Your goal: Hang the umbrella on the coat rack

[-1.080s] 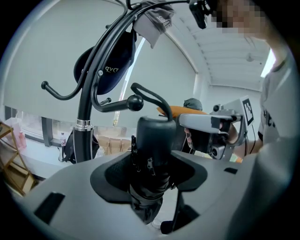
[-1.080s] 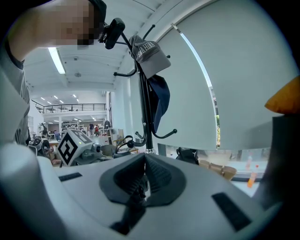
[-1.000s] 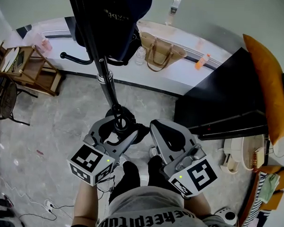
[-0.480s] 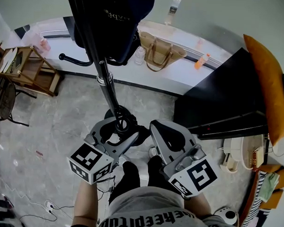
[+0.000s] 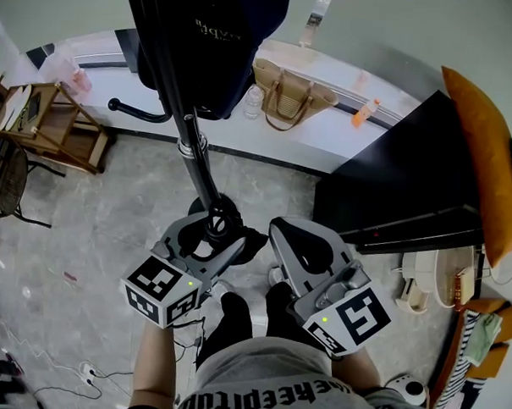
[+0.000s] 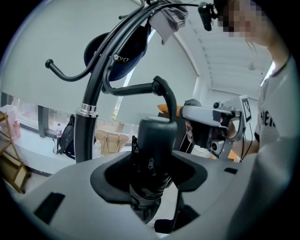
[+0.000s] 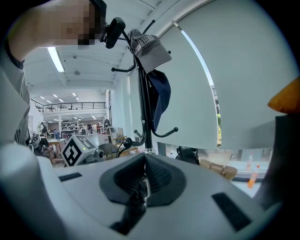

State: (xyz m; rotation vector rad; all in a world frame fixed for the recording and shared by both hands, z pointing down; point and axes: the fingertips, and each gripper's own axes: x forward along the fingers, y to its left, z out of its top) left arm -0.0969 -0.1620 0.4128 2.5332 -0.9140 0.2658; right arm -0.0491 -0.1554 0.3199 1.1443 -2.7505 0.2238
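The black coat rack pole (image 5: 195, 150) rises in front of me, with a dark navy garment (image 5: 212, 36) on its upper hooks. My left gripper (image 5: 211, 233) is shut on a folded black umbrella (image 5: 214, 226), held upright close beside the pole's lower part. In the left gripper view the umbrella's thick handle (image 6: 153, 140) stands between the jaws, just below a curved rack hook (image 6: 136, 87). My right gripper (image 5: 279, 228) sits to the right with its jaws together and nothing clearly between them. The right gripper view shows the rack (image 7: 143, 108) with a grey cap (image 7: 150, 47).
A straw handbag (image 5: 286, 90) and an orange bottle (image 5: 366, 111) sit on the window ledge behind the rack. A black cabinet (image 5: 401, 189) with an orange cushion (image 5: 483, 150) stands at right. A wooden stand (image 5: 48, 118) is at left. Cables (image 5: 88, 370) lie on the floor.
My left gripper has edged slightly up and toward the rack pole with the umbrella. The right gripper has stayed where it was.
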